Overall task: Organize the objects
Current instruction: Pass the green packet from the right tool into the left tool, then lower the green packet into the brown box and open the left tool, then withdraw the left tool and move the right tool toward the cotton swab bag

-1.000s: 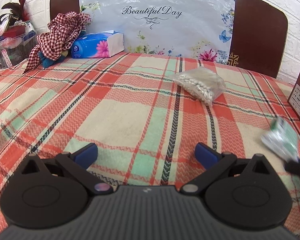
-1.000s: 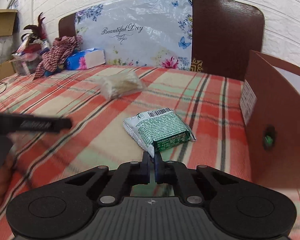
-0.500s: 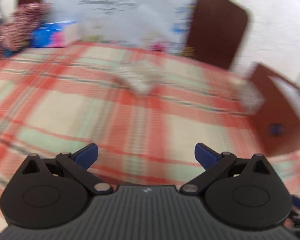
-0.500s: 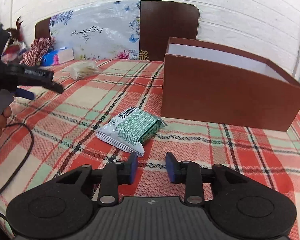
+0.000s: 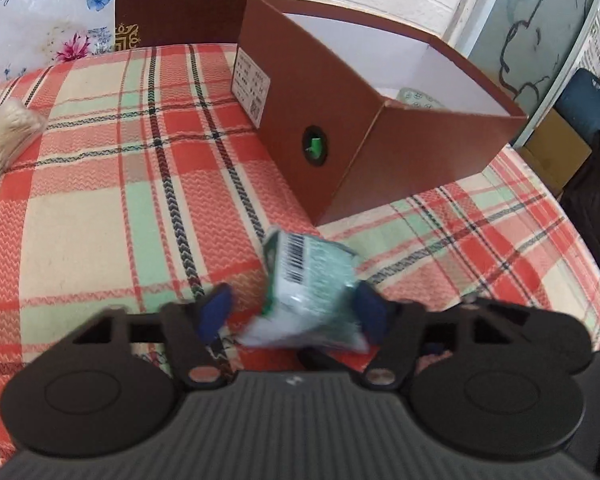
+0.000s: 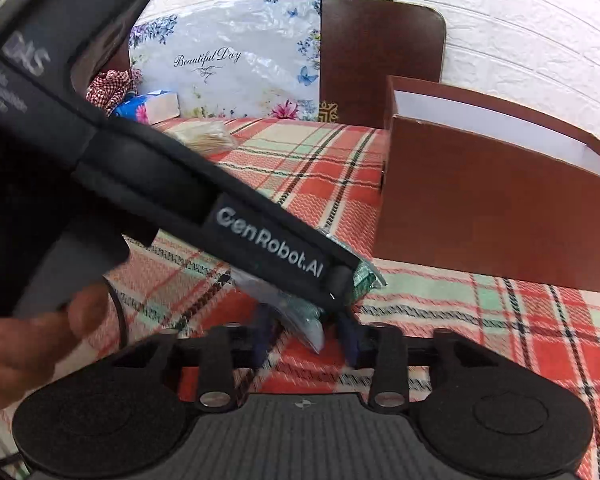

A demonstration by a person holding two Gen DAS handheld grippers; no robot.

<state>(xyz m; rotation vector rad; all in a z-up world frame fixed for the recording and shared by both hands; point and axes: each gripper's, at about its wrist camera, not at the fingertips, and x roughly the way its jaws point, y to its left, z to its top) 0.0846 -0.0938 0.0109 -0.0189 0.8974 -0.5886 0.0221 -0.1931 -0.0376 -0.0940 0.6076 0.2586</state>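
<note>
Packet (image 5: 312, 280) is found on the bed (image 5: 100, 220), tilted up on edge and blurred, between the pads of the left gripper (image 5: 294, 314); whether it is clear of the blanket cannot be told. Left jaws have just been closing and are at mid width: the 3 o'clock pad is seen against the packet edge, and a sliver of gap is left at the 9 o'clock pad, so no firm grip is judged yet. In the right wrist view one sealed end of the packet is seen between the pads of the right gripper (image 6: 304, 336). These jaws have just been closing too and are narrow, but no pad is seen pressing. Handling, as judged: light, thin crinkly film over a soft block, slippery, crushable but not fragile. It is best taken across the padded middle, on the two flat faces. The sealed fin is expected to slide out or fold, and hard squeezing is to be avoided. The box (image 5: 420, 160) stands at 1 o'clock of the packet, open-topped, near but not touching. It is rigid card with a white lining. A pale pack (image 5: 418, 98) is seen inside against the far wall, and something green shows through the side hole. The rest of the floor is hidden by the near wall. A swab bag (image 5: 4, 136) lies loose at 10 o'clock, well apart.
</note>
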